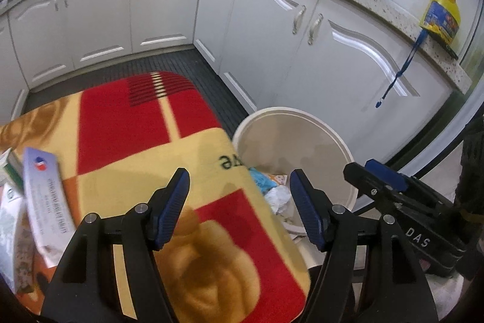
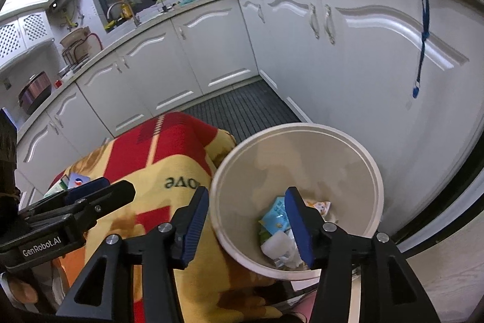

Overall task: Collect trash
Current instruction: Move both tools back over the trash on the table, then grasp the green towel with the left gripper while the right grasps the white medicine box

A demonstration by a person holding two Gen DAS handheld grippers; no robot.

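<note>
Two hand-held grippers over a blanket-covered surface beside a white bin. The remaining trash, a flat white packet (image 1: 45, 202) with smaller wrappers (image 1: 12, 171) just beside it, lies on the blanket (image 1: 127, 123) at the far left edge of the left wrist view, well to the left of the left gripper (image 1: 239, 202). The packet's long axis runs roughly front to back, tilted slightly from the gripper's pointing direction. The left gripper is judged the nearer one; it would need to swing left and down to reach the packet.

The left gripper's jaws are spread wide and hold nothing; they hover above the blanket's edge. The right gripper (image 2: 245, 220) also stands wide open and empty, straddling the near rim of the bin (image 2: 302, 129). Inside the bin lie collected wrappers (image 2: 275, 214), including a blue pouch and crumpled white paper. In the right wrist view the packet (image 2: 77, 180) shows only partly, behind the left gripper (image 2: 103, 189).
</note>
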